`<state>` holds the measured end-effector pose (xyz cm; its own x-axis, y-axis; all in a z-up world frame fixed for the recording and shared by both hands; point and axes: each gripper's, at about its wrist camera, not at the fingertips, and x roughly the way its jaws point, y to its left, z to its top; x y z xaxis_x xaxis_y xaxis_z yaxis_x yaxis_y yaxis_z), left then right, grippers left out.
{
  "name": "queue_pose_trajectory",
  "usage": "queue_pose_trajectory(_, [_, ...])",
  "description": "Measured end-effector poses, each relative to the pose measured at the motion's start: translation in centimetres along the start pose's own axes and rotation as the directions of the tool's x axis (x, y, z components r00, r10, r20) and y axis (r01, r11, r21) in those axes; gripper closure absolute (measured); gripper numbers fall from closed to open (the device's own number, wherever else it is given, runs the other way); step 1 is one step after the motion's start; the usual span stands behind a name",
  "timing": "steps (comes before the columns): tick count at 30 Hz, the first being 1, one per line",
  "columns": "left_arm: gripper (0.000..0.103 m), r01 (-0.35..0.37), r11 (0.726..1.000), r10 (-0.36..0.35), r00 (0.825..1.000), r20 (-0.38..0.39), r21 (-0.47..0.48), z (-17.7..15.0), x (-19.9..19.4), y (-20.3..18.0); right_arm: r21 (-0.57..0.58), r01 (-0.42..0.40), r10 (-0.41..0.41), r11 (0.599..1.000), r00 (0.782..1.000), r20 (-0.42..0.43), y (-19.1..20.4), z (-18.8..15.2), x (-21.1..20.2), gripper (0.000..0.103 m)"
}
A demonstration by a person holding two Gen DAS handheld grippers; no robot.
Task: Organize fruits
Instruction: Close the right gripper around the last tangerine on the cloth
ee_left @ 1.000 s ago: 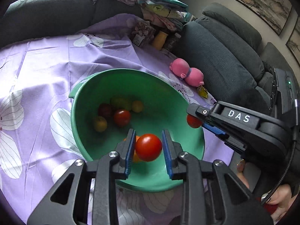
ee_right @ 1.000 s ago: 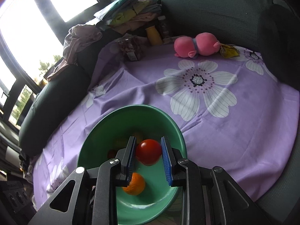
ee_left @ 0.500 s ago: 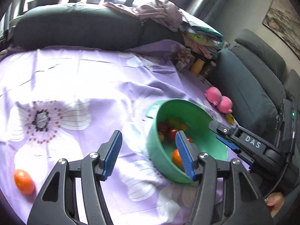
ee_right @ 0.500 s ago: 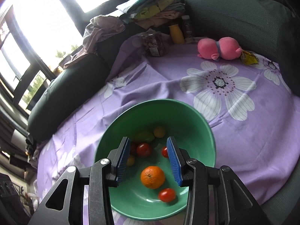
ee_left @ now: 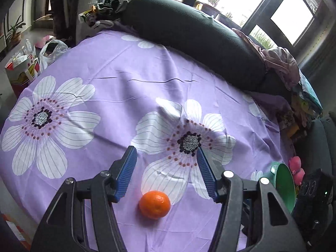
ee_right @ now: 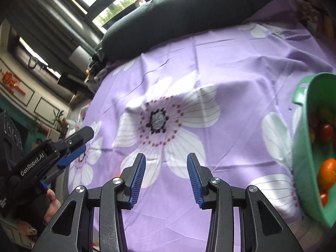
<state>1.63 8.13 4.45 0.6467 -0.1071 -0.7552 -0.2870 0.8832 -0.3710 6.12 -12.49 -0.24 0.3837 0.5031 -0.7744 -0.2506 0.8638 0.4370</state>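
Orange mandarin is lying on the purple floral cloth, below the left gripper, whose fingers are standing apart, empty. Right gripper is likewise gaping empty beside the green bowl holding fruit.

bowl: picture's right edge is cutting it off, fruit inside only partly showing | bowl, left view: right gripper's frame is hiding most of it | orange speck: left finger is covering it, too small to tell | hand: glove and device are hiding most of it
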Motion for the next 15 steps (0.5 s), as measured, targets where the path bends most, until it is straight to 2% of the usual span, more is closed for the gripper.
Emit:
queue_pose_trajectory(4, [0.044, -0.036, 0.999, 0.036, 0.999, -0.002, -0.029, 0.2, -0.6, 1.8, -0.056, -0.063, 0.057, 0.996, 0.994, -0.097, 2.9, -0.9, 3.5, 0.062])
queue_pose_trajectory(8, [0.044, -0.034, 0.998, 0.034, 0.999, -0.013, -0.048, 0.3, -0.4, 2.6, -0.101, -0.031, 0.016, 0.994, 0.989, -0.146, 4.4, -1.6, 6.0, 0.062])
queue_pose_trajectory(9, [0.044, -0.032, 0.998, 0.031, 0.999, -0.013, -0.051, 0.3, -0.4, 2.7, -0.101, -0.029, 0.013, 0.994, 0.988, -0.156, 4.5, -1.9, 6.5, 0.062])
queue_pose_trajectory(13, [0.044, -0.028, 0.999, 0.026, 0.999, -0.028, -0.046, 0.4, 0.1, 2.7, -0.061, -0.115, 0.102, 0.992, 0.977, -0.188, 4.4, -2.0, 7.2, 0.062])
queue_pose_trajectory(15, [0.044, -0.028, 0.999, 0.027, 0.999, -0.029, -0.039, 0.4, 0.2, 2.6, -0.029, -0.127, 0.118, 0.992, 0.971, -0.207, 4.0, -2.0, 7.9, 0.062])
